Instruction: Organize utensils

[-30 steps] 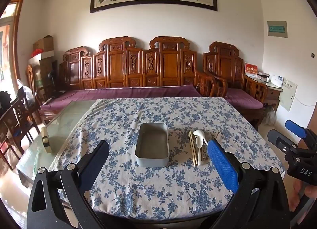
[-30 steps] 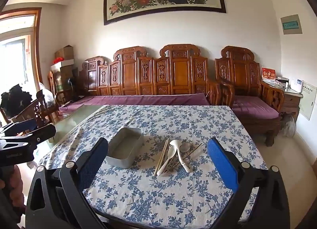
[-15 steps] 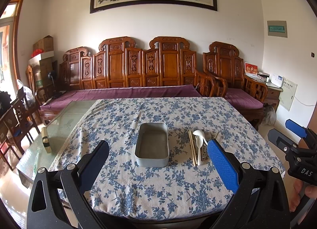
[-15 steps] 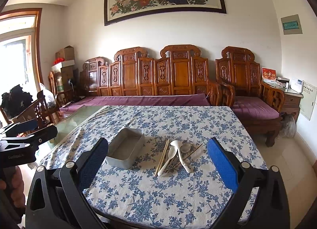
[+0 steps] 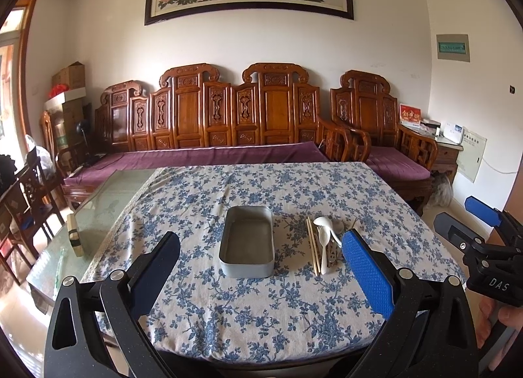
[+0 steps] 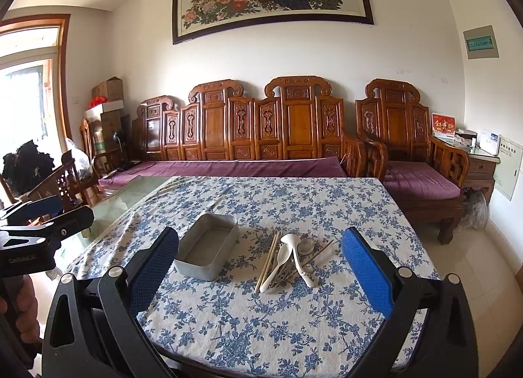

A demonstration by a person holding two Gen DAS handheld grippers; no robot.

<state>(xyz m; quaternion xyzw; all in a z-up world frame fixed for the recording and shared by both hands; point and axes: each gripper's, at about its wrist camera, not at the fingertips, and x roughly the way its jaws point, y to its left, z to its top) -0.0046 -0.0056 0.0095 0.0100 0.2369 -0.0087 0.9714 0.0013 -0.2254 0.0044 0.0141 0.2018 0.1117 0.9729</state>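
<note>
Right wrist view: the utensils lie ahead between the spread, empty right tool fingers.

Bright daylight floods in from the window at left; sharp focus, strong fisheye bending, dark corners.

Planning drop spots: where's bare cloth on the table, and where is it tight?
Free: the wide far half of the tablecloth behind the metal tray; the near strip in front of the tray; the glass tabletop left of the cloth, apart from a small block. Crowded: the utensil pile just right of the tray, narrow gap between.
</note>
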